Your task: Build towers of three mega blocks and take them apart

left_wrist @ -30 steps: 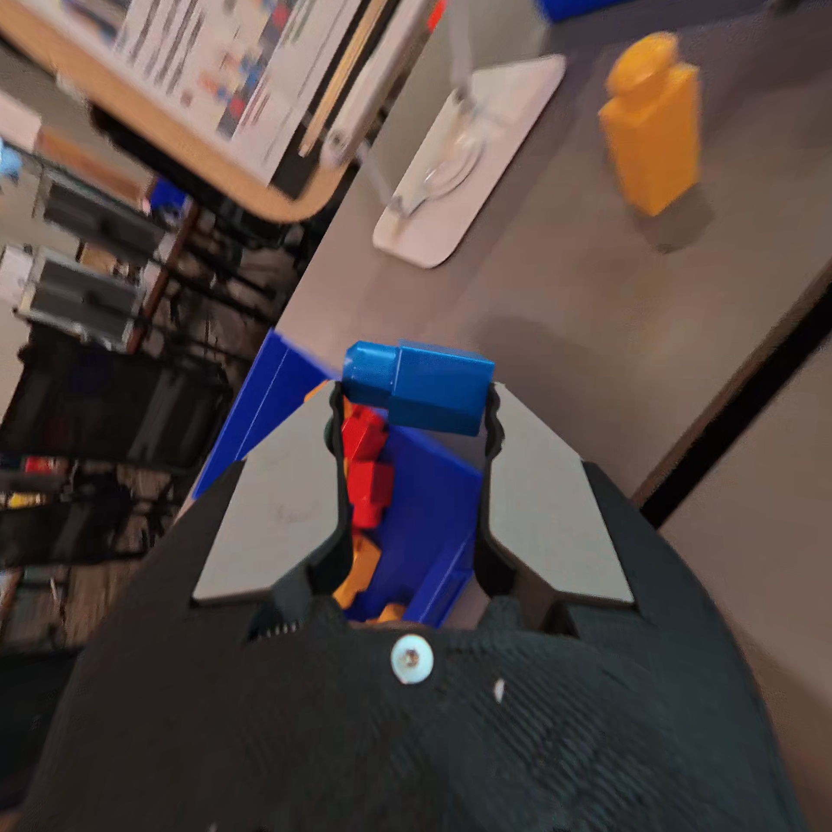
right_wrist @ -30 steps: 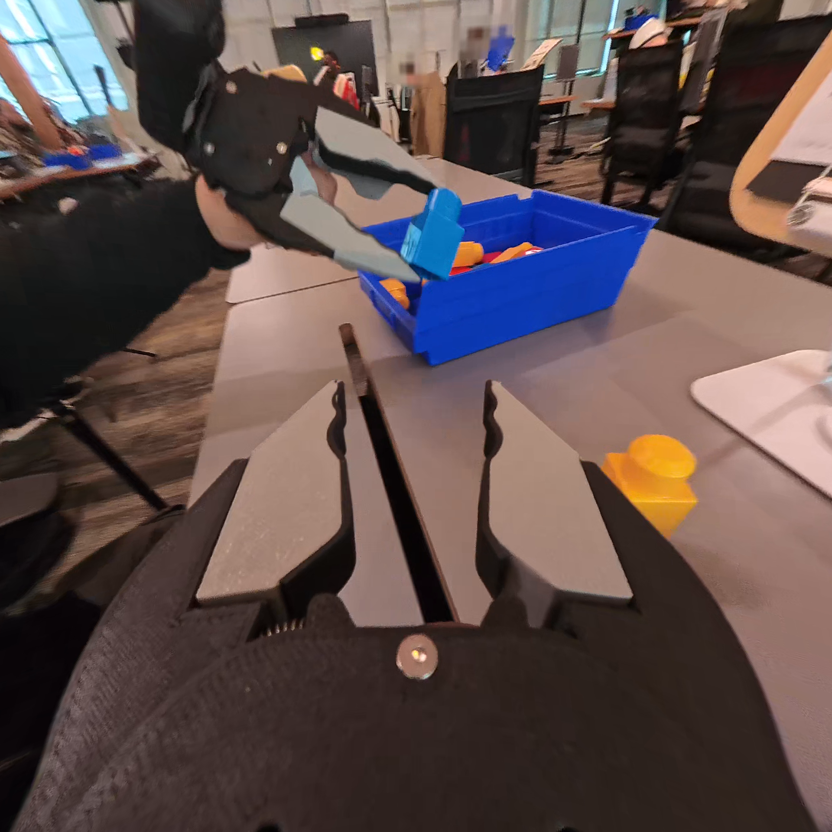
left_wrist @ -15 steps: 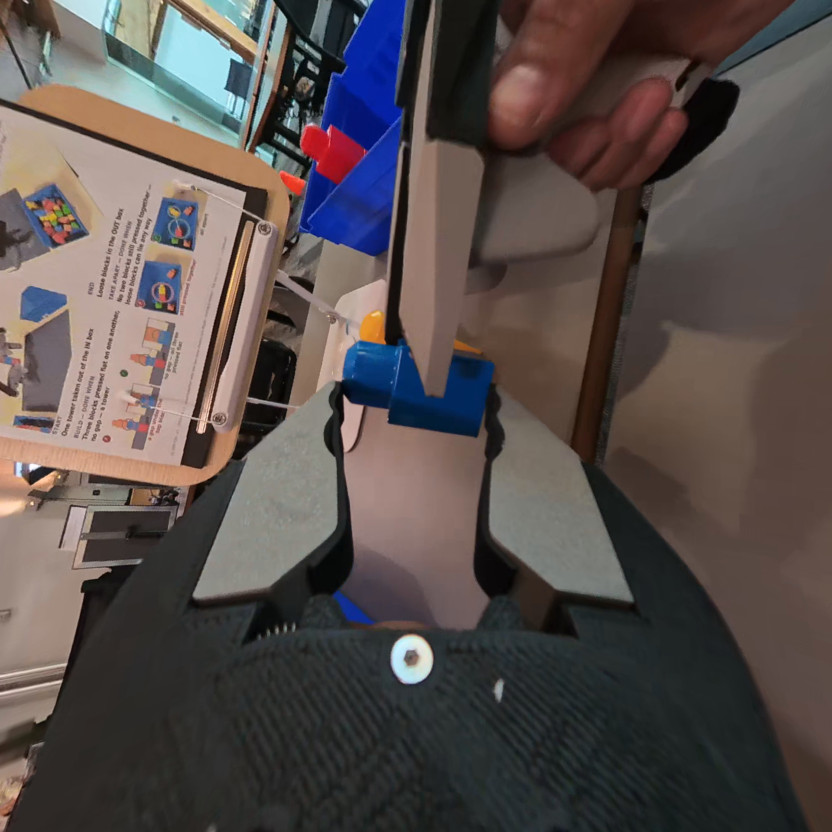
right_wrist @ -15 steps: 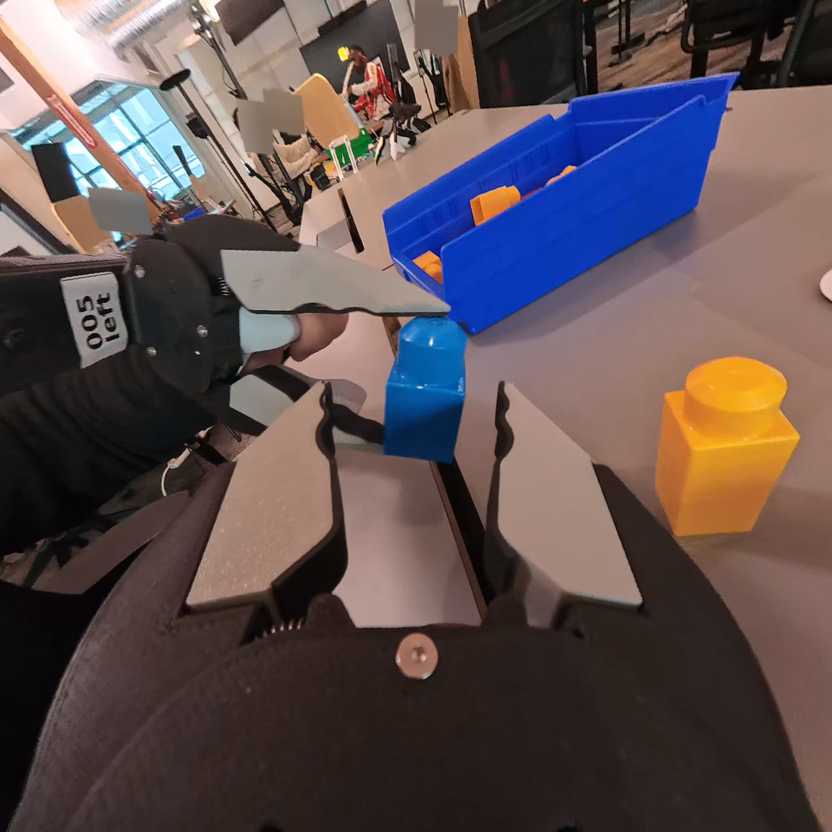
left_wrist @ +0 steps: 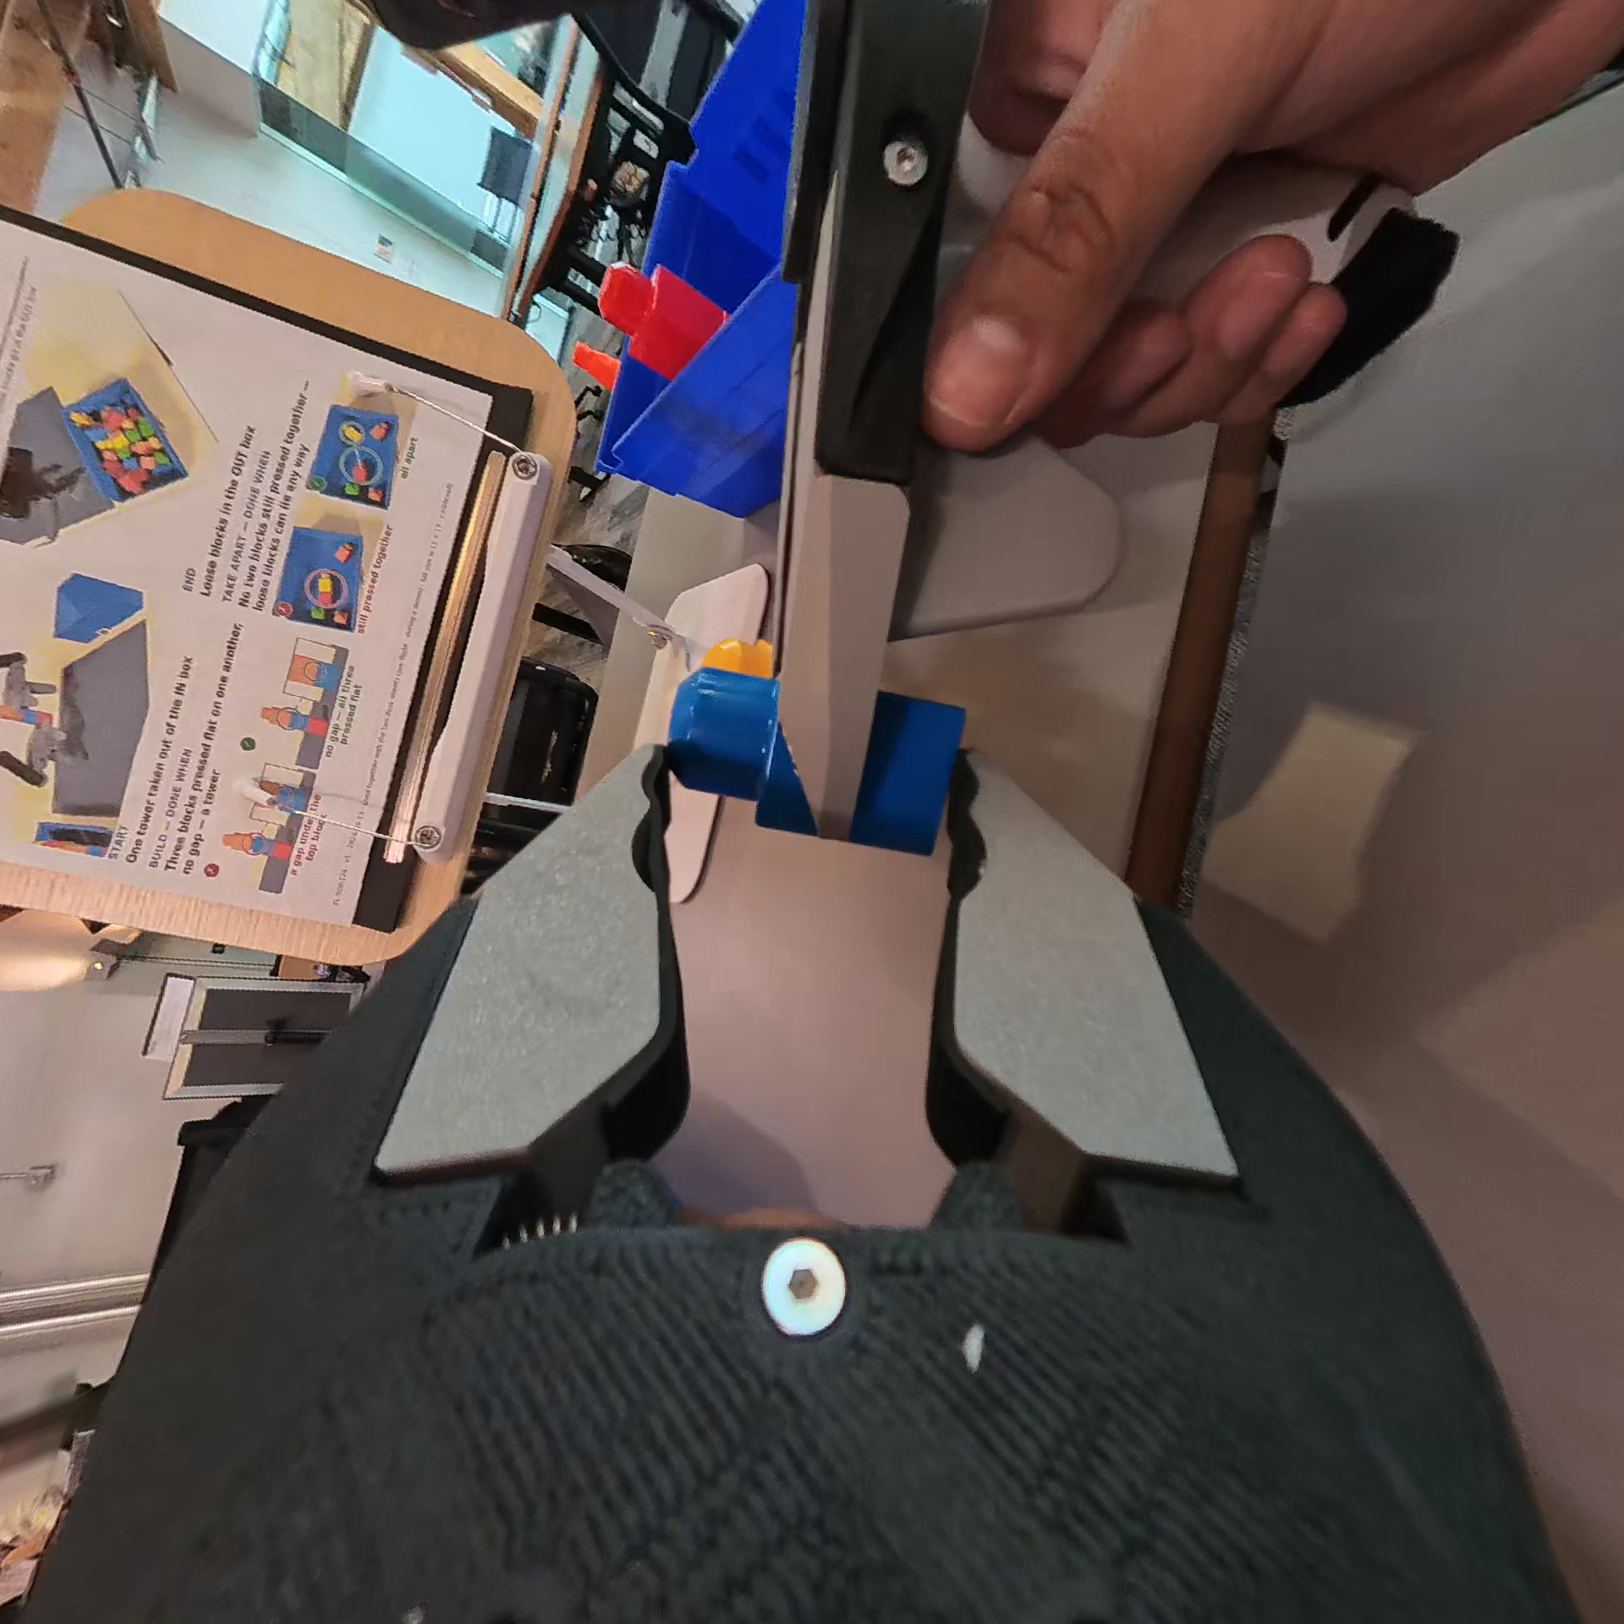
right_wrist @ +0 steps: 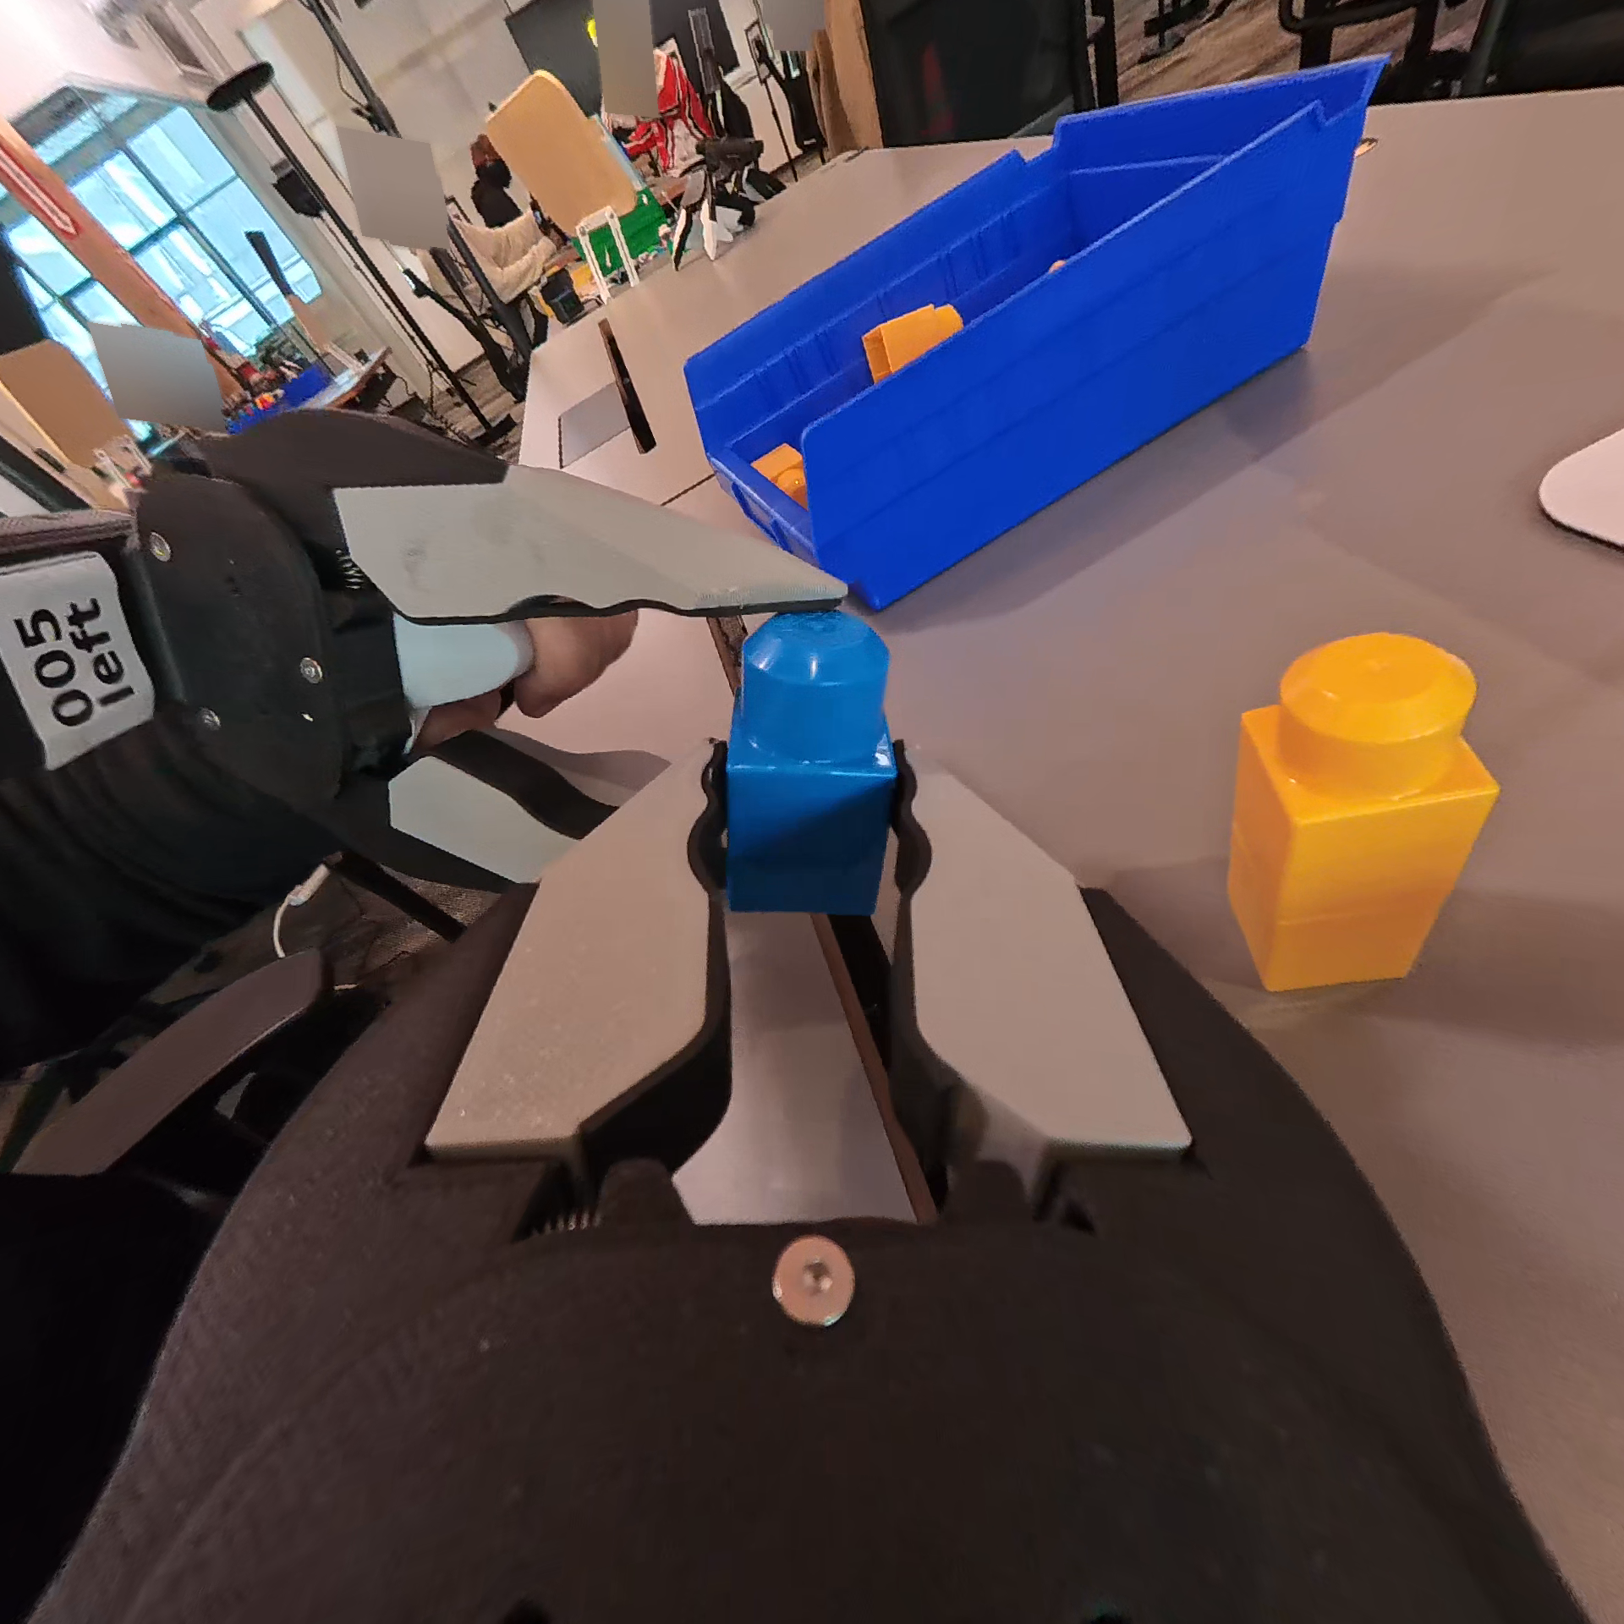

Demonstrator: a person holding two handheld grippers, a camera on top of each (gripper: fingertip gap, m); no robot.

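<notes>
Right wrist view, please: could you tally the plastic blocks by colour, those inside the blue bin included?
blue plastic block: 1
orange plastic blocks: 3 (one on the grey table, two in the blue plastic bin)
Total: 4 visible; the bin may hide more.

- Left wrist view: rolled sideways, close behind its fingers, facing the blue block (left_wrist: 905, 773) at 12 o'clock.
- Right wrist view: upright, equally close, facing across the table (right_wrist: 1142, 650).
- Shared: that block, blue bin (right_wrist: 1054, 422).
</notes>
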